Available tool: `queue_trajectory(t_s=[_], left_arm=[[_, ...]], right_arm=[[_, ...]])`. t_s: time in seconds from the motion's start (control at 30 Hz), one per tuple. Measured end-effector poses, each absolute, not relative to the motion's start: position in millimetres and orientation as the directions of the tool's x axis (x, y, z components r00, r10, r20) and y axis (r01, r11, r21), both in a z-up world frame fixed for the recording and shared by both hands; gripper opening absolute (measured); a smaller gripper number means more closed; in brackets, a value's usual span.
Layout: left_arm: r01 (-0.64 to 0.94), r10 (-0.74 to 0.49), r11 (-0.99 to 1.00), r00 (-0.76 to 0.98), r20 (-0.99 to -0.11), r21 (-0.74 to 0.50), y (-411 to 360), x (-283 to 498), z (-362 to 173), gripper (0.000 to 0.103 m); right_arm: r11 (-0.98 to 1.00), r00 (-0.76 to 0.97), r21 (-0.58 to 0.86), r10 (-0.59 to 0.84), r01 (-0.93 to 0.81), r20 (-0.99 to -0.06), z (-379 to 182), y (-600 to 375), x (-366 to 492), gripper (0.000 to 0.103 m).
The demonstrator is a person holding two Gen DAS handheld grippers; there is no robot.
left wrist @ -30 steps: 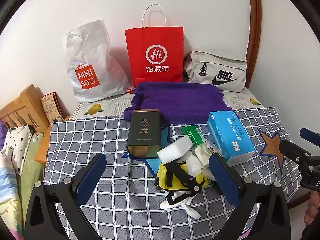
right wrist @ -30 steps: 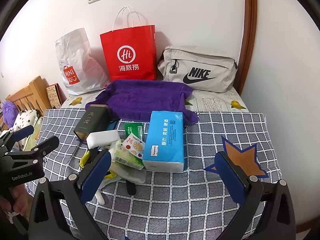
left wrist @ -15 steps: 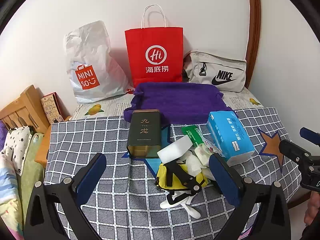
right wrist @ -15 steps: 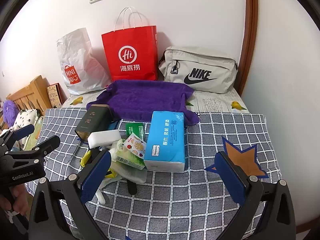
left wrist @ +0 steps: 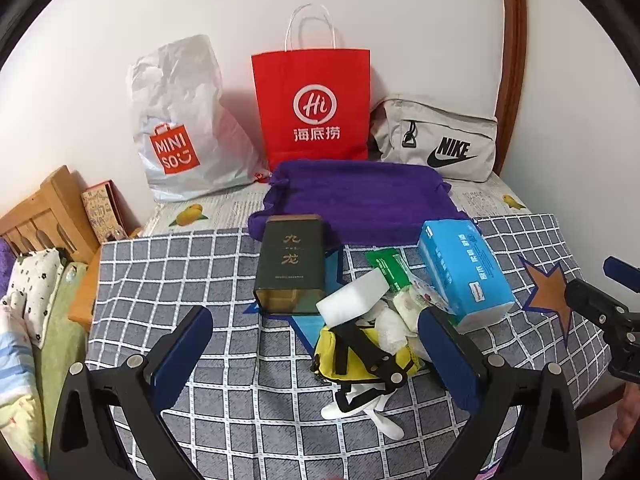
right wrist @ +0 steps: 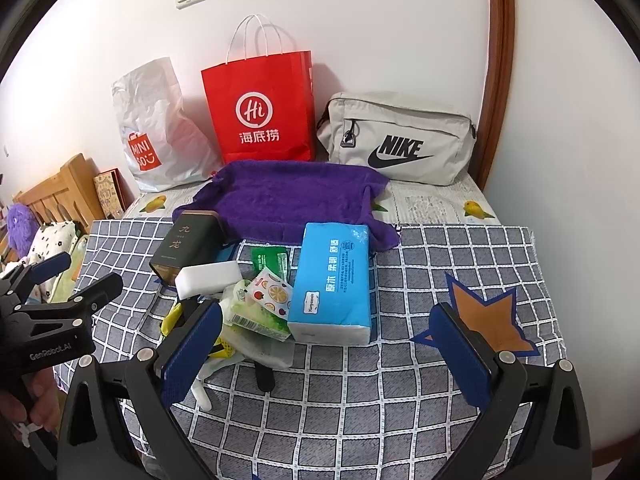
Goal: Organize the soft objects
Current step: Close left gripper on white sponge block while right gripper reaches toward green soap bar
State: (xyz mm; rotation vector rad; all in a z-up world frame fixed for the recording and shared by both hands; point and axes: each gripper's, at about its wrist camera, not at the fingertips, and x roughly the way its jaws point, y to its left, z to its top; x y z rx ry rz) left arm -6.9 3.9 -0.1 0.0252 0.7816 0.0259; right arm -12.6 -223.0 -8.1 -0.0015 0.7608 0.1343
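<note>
A pile lies mid-table on the checked cloth: a blue tissue pack, a white sponge block, a dark green tin, a green wipes packet, a fruit-print sachet and a yellow-black pouch. A purple towel lies behind them. My left gripper is open and empty, just in front of the pile. My right gripper is open and empty, near the tissue pack's front.
Against the wall stand a white Miniso bag, a red paper bag and a grey Nike bag. A wooden bed frame and bedding lie left of the table. The table's right edge is close to the wall.
</note>
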Motion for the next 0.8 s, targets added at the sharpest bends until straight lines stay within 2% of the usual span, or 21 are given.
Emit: queue_trajectory(t_s=[0.57,0.8], left_arm=[[0.006,0.040,0.998,0.625,-0.779,0.056,16,7,-60,0.103],[0.028,-0.043,0.999,0.592,-0.805,-0.032,20,18,-84,0.102]], right_arm=[[0.987,0.628,0.090,0.156,-0.136,-0.763,-61,-217,8,0.101],[0.988,0.604,0.106,0.155,-0.116,-0.782,-78,-222,21,0.101]])
